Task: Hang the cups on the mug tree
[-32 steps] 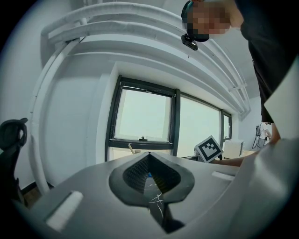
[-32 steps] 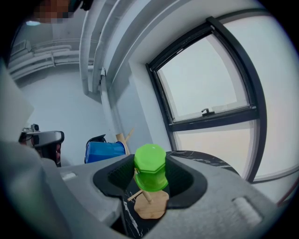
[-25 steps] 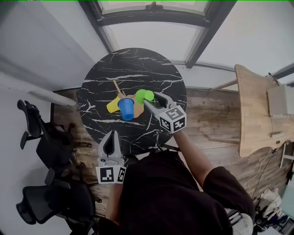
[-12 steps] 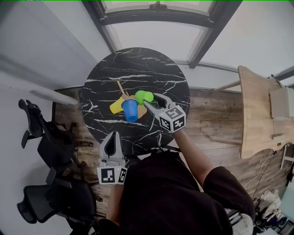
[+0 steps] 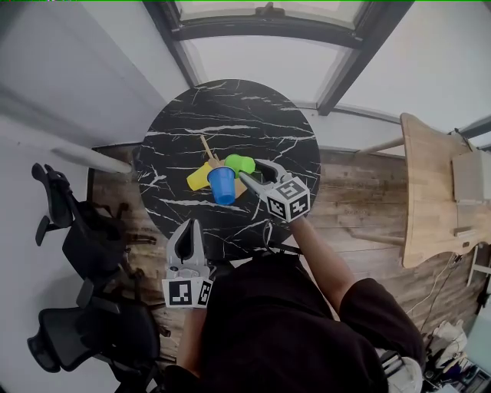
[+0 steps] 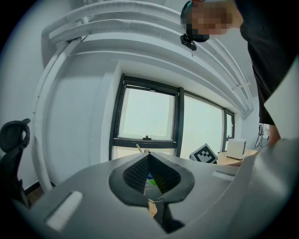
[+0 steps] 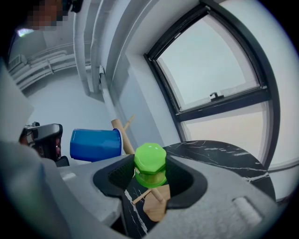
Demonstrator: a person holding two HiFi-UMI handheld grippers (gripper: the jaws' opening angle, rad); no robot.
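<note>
A wooden mug tree (image 5: 205, 144) stands near the middle of the round black marble table (image 5: 230, 107). A blue cup (image 5: 222, 186) and a yellow cup (image 5: 198, 178) hang on its near and left pegs. My right gripper (image 5: 250, 170) is shut on a green cup (image 5: 239, 163) just right of the tree. In the right gripper view the green cup (image 7: 150, 165) fills the gap between the pads, its bottom facing the camera, with the blue cup (image 7: 95, 144), the trunk (image 7: 122, 133) and the wooden base (image 7: 154, 207) close behind. My left gripper (image 5: 185, 230) is shut and empty over the table's near edge.
Black office chairs (image 5: 69, 230) stand left of the table. A light wooden desk (image 5: 430, 184) is at the right. A dark-framed window (image 5: 261, 15) lies beyond the table. The far half of the marble top is bare. The right gripper's marker cube (image 6: 204, 154) shows in the left gripper view.
My right gripper has carried the green cup left and a little down, closer to the tree and the blue cup. The left gripper has stayed where it was.
</note>
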